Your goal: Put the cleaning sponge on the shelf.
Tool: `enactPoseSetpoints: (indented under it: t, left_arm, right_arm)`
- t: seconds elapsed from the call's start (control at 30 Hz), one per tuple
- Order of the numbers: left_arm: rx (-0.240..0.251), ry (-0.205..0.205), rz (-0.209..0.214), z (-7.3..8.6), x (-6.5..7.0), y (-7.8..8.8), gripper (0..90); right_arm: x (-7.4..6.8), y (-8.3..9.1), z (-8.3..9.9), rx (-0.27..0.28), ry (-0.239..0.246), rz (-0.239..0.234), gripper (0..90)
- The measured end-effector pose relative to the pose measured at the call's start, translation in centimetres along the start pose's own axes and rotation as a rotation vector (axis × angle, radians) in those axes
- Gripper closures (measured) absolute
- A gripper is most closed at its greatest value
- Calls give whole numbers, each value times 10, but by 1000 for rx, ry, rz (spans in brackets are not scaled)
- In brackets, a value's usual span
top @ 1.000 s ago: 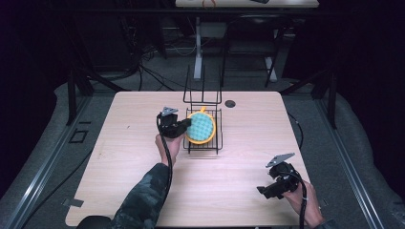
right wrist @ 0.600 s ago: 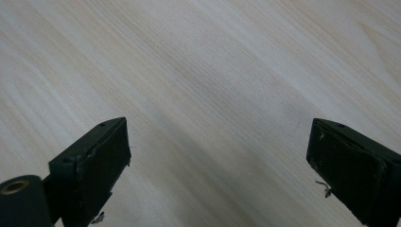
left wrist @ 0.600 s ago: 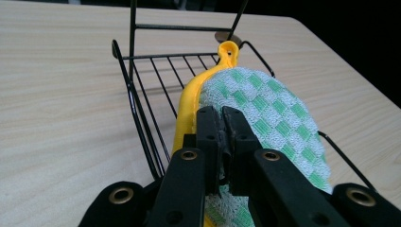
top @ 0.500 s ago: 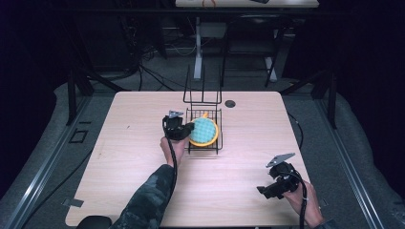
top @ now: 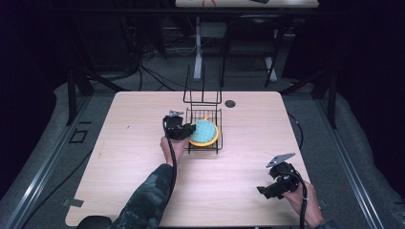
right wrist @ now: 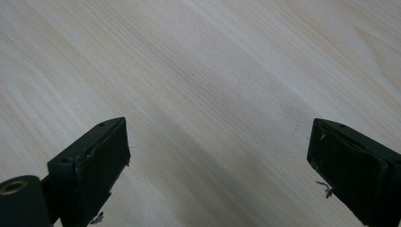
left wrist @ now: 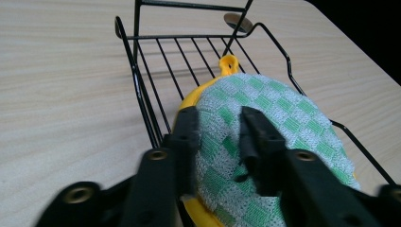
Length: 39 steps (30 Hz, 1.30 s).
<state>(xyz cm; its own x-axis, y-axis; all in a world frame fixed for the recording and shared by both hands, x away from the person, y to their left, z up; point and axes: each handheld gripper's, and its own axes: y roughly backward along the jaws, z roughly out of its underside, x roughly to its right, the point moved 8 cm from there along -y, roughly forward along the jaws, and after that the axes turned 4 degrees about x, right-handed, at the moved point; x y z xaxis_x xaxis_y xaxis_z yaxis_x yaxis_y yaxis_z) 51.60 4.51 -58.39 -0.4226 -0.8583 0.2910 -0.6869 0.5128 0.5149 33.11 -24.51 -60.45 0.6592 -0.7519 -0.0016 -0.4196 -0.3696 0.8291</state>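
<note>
At the desk's centre in the high view, a black wire rack holds a yellow plate with a green checked cloth on it. The left hand-held gripper sits at the rack's 9 o'clock side, its tips at the cloth's edge, the person's left hand behind it at 6 o'clock. The right hand-held gripper hovers well apart, toward the desk's 4 o'clock corner, gripped by the right hand.

In the left gripper view, the left hand-held gripper straddles the near edge of the cloth. Its jaws have just been opening, with the cloth and the plate rim between them; the pads stand a little apart and do not seem to pinch. The rack wires run toward 12 o'clock, and the plate's tab points the same way.

In the right gripper view, the right hand-held gripper has its jaws spread wide over bare desk.
</note>
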Motion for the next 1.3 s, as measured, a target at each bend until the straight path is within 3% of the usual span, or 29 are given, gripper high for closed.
enactPoseSetpoints:
  t: [0.07,0.2,0.53,0.73,0.93,1.13,1.3]
  left_arm:
    - [-20,-4,16,1,2,0,537]
    - [-14,-49,17,-5,6,6,411]
    - [-13,-130,13,-26,7,28,250]
    - [-21,-156,8,-34,0,44,182]
    - [-15,-185,0,-40,-9,71,147]
    - [-30,-212,-26,-37,-27,102,91]
    - [-56,-211,-46,-29,-43,122,41]
  right_arm:
    - [1,0,0,1,-3,-1,57]
    - [0,0,0,4,-2,-2,54]
    - [-1,2,-1,18,-16,-4,51]
    - [0,2,-2,23,-20,3,49]
    - [0,3,-2,23,-14,9,49]
    - [1,3,-2,26,-17,10,49]
    - [1,3,-2,21,-15,10,49]
